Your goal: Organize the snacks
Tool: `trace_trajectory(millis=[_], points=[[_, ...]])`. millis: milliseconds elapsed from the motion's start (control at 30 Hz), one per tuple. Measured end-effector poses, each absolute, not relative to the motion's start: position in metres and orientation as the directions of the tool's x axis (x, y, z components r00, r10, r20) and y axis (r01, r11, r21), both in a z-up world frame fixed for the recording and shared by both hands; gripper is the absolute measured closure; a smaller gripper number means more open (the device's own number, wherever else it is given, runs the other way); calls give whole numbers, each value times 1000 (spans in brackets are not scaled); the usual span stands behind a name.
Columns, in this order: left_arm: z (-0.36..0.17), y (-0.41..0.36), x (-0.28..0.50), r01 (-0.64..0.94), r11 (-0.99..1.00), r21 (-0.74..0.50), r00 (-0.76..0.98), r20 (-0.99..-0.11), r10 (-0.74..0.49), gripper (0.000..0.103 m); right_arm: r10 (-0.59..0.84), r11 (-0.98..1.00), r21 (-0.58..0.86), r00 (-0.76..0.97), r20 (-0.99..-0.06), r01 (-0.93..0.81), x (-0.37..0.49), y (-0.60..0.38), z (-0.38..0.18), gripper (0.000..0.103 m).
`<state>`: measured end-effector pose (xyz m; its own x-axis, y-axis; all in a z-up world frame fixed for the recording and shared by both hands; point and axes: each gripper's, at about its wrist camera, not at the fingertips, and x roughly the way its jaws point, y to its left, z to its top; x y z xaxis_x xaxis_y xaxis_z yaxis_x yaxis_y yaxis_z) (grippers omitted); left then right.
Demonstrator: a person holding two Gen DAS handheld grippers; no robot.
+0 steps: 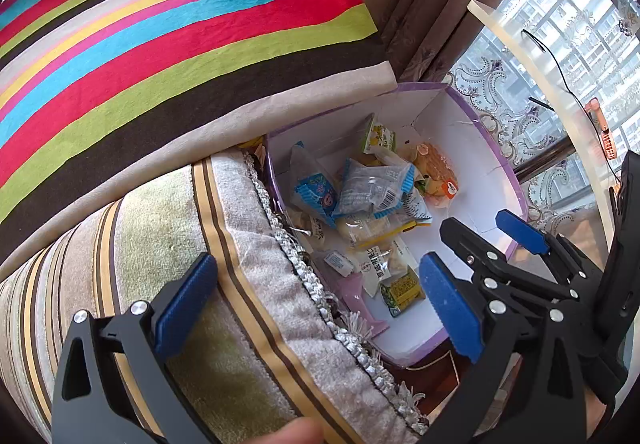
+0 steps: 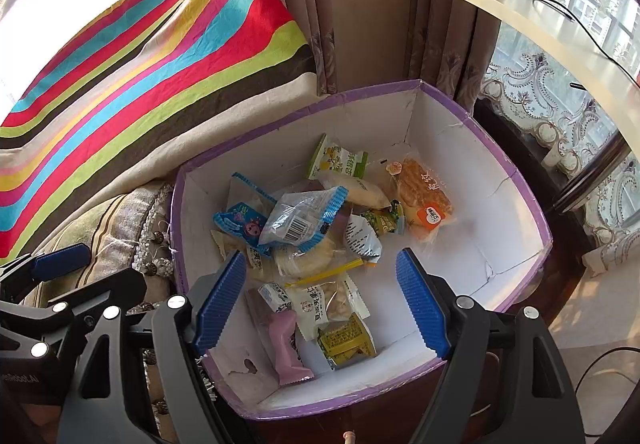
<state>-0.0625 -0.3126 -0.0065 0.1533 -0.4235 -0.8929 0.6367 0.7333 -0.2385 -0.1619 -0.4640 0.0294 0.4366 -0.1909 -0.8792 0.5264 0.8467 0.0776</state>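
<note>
box (image 2: 472,179): snacks (image 2: 304,228) left, right floor bare | left gripper (image 1: 316,308) fingers spread, empty | right gripper (image 2: 320,304) seemingly likewise

Box (image 2: 472,147): purple-edged, white inside, sitting open-topped beside the sofa, holding all the snacks.
Blue packets (image 2: 298,217): two lying overlapped near the left wall, the clear one showing its barcode.
Green-and-white packet (image 2: 336,159): leaning toward the far wall.
Orange pastry pack (image 2: 424,195): lying flat at the right.
Pink wrapper (image 2: 286,344): lying at the near wall.
Yellow packet (image 2: 348,338): resting just beside the pink wrapper.
</note>
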Motion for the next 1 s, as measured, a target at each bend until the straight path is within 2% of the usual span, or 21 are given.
trace_trajectory(millis=[1000], points=[[-7,-313,-62,635,735,-239,154,-893,-424,2,-190,847,78,436,-880,526,-161,-466,28,27]])
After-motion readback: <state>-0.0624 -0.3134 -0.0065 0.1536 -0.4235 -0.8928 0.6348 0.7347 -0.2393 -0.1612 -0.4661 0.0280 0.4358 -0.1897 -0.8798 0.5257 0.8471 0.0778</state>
